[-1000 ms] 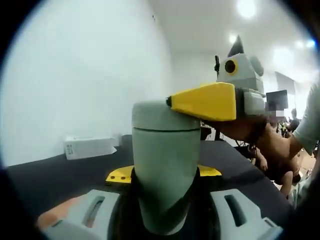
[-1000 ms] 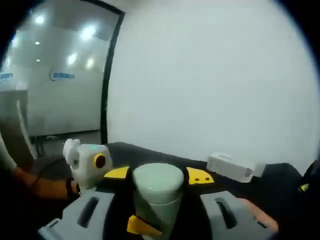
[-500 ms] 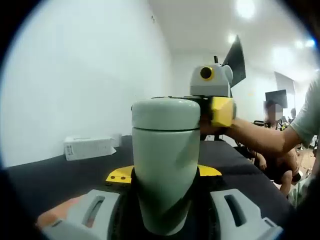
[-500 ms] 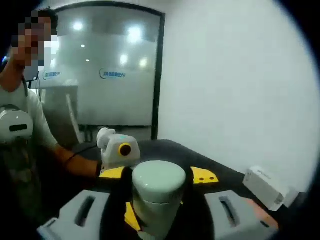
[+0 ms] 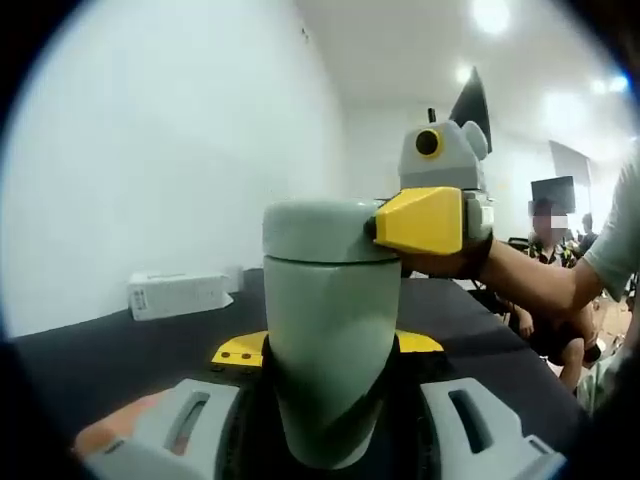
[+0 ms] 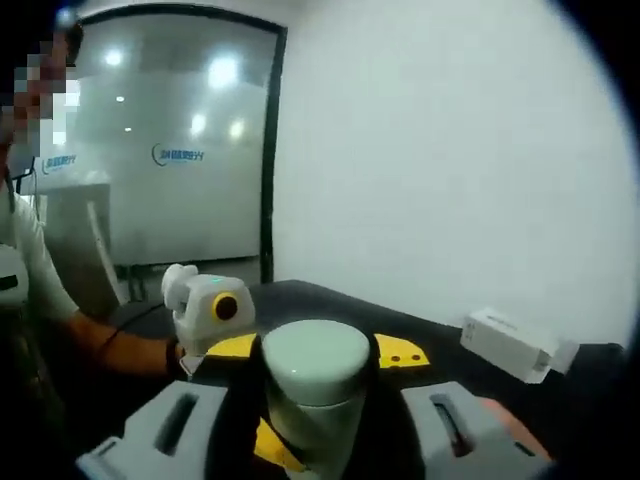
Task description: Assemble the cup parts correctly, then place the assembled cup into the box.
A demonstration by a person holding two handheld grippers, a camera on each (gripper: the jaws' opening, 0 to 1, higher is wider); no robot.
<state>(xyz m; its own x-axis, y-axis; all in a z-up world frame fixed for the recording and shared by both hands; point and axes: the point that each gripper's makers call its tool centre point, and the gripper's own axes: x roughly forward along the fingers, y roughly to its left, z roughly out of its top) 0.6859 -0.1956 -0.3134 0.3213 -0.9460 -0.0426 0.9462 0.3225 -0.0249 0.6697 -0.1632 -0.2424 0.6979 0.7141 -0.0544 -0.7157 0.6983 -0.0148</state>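
Left gripper view: the cup (image 5: 330,340), pale green with its lid (image 5: 325,230) seated on top, stands upright between the left gripper's (image 5: 330,425) grey jaws, which are clenched on its lower body. Behind the cup, on either side of it, yellow jaw tips show just above the black table (image 5: 120,350). The right gripper (image 5: 425,220) reaches in from the right of the cup; its yellow jaw touches the lid's rim on that side. A person's hand (image 5: 470,262) holds that gripper just right of the cup, the forearm running off further right. A white box (image 5: 180,295) lies on the table, well left of the cup and behind it, against a white wall (image 5: 150,150).

Right gripper view: the same cup (image 6: 315,395) sits between the right gripper's (image 6: 315,440) jaws, lid (image 6: 315,355) toward the camera, the jaws clamped at the lid. The left gripper (image 6: 205,315) shows just left of the cup, held by a hand (image 6: 150,352). The white box (image 6: 510,345) lies well right of the cup on the table (image 6: 440,345). A glass partition (image 6: 150,170) stands behind, left of the cup.
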